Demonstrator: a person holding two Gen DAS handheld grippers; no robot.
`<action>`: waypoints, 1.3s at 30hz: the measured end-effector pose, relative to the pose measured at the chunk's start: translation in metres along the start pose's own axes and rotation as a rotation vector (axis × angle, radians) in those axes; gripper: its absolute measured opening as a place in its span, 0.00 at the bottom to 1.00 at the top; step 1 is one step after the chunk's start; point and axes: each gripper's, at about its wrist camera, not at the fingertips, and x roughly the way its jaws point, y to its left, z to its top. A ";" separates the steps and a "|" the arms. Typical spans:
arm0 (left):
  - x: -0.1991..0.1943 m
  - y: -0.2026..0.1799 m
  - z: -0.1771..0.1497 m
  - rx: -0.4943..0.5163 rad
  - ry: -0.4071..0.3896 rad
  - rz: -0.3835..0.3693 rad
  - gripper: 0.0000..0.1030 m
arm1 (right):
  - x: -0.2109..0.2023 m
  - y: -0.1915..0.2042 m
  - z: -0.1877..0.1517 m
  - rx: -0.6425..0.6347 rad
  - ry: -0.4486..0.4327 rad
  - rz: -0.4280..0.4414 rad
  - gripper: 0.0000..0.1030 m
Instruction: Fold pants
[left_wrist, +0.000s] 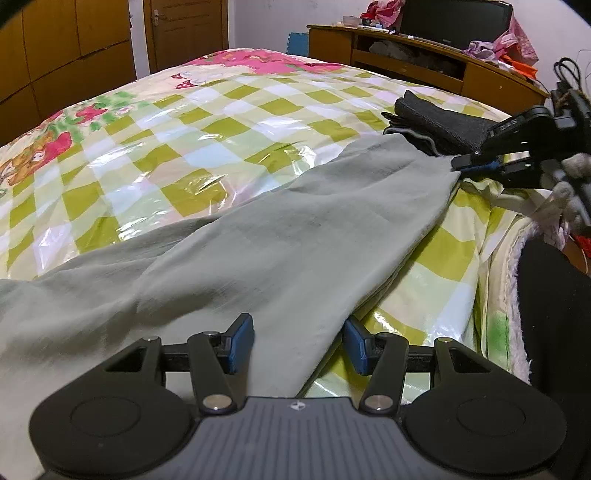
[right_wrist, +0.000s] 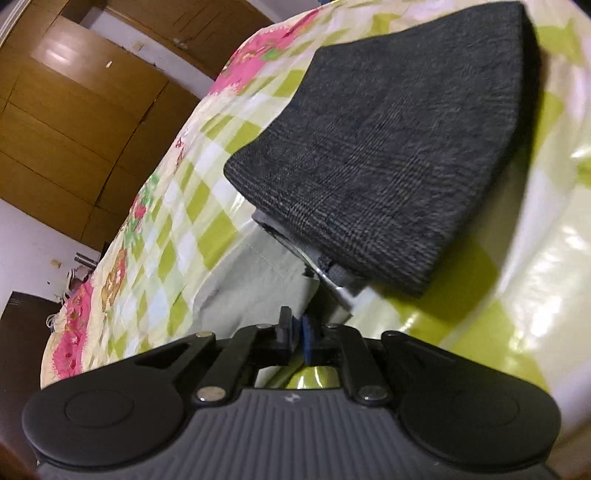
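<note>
The left gripper (left_wrist: 299, 343) has its blue-padded fingers (left_wrist: 242, 341) apart, straddling a fold of the pale sage-green cloth pants (left_wrist: 295, 229) without pressing. The right gripper (right_wrist: 297, 334), jaws nearly together, sits at the pants' far corner (left_wrist: 452, 173). They lie on the bed's green-checked glossy cover (left_wrist: 184, 147) near its right edge, just beside a folded dark grey plaid garment (right_wrist: 388, 147).

We note the pants (left_wrist: 280, 236) as a pale grey-green, plain, with no print; the bedcover (left_wrist: 207, 122) shows a glossy check of lime green, white and pale blue squares, bordered by pink and red strawberry and cartoon motifs on cream; the folded garment (right_wrist: 388, 147) is charcoal with a fine lighter glen-check weave; the left gripper (left_wrist: 299, 345) and right gripper (right_wrist: 297, 334) are black with blue pads (left_wrist: 242, 345); the wardrobe (left_wrist: 66, 48) and desk (left_wrist: 424, 55) are honey-brown wood; the wall (left_wrist: 266, 22) is white.
</note>
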 end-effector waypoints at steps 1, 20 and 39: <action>0.000 0.000 0.000 -0.001 -0.004 -0.001 0.62 | -0.004 0.002 -0.002 0.005 0.010 0.004 0.18; -0.010 0.003 -0.004 -0.034 -0.036 -0.002 0.63 | 0.035 0.013 -0.024 0.113 0.092 0.095 0.51; -0.015 -0.001 -0.002 -0.021 -0.033 -0.040 0.70 | 0.025 0.006 -0.011 0.126 -0.017 0.213 0.04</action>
